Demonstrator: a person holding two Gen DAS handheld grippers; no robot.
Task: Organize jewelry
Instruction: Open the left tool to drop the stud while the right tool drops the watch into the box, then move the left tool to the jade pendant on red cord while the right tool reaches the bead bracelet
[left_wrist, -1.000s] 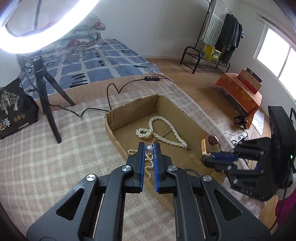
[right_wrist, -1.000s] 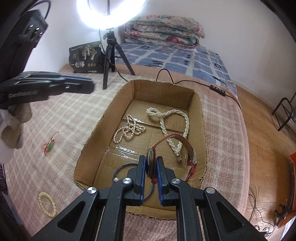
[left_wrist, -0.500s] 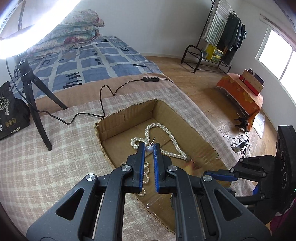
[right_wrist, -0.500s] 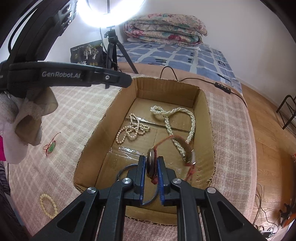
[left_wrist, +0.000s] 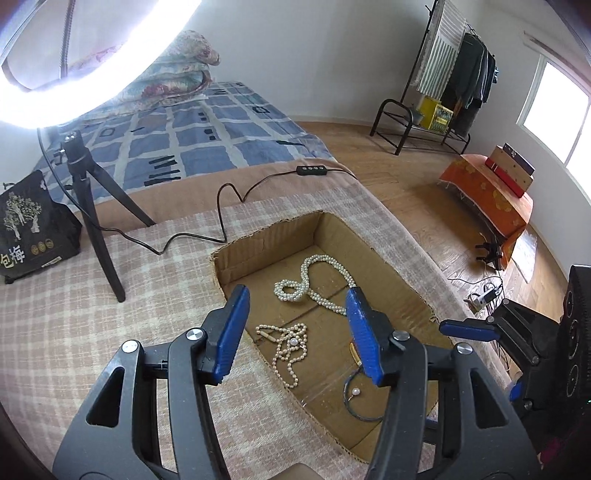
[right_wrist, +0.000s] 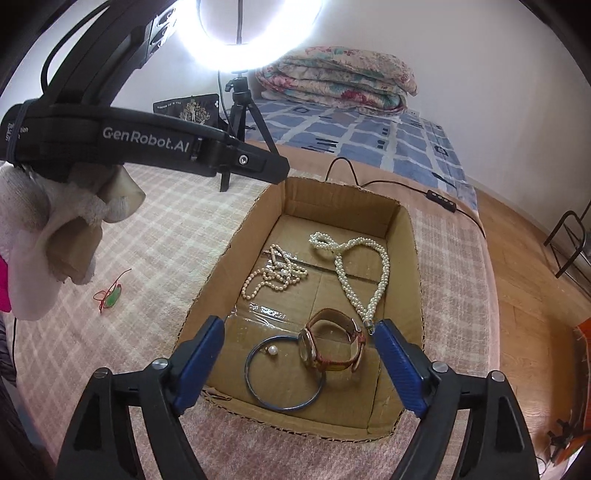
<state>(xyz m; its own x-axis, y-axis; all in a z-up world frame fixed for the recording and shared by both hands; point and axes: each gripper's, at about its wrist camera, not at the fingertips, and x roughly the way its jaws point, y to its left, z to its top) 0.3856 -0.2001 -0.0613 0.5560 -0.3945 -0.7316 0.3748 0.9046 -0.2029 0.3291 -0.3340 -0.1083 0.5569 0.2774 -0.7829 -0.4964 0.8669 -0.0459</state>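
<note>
My left gripper (left_wrist: 295, 325) and right gripper (right_wrist: 299, 363) hang over the cardboard box (right_wrist: 413, 266) on the checked blanket (right_wrist: 155, 236), jaws just sprung apart and holding nothing. A ring-light tripod (left_wrist: 92, 218) and black bag (left_wrist: 31, 225) stand well behind. Inside I see two pearl necklaces (right_wrist: 354, 266), a watch (right_wrist: 332, 347), a blue bangle (right_wrist: 284, 373) and a pearl earring (right_wrist: 271, 350).
</note>
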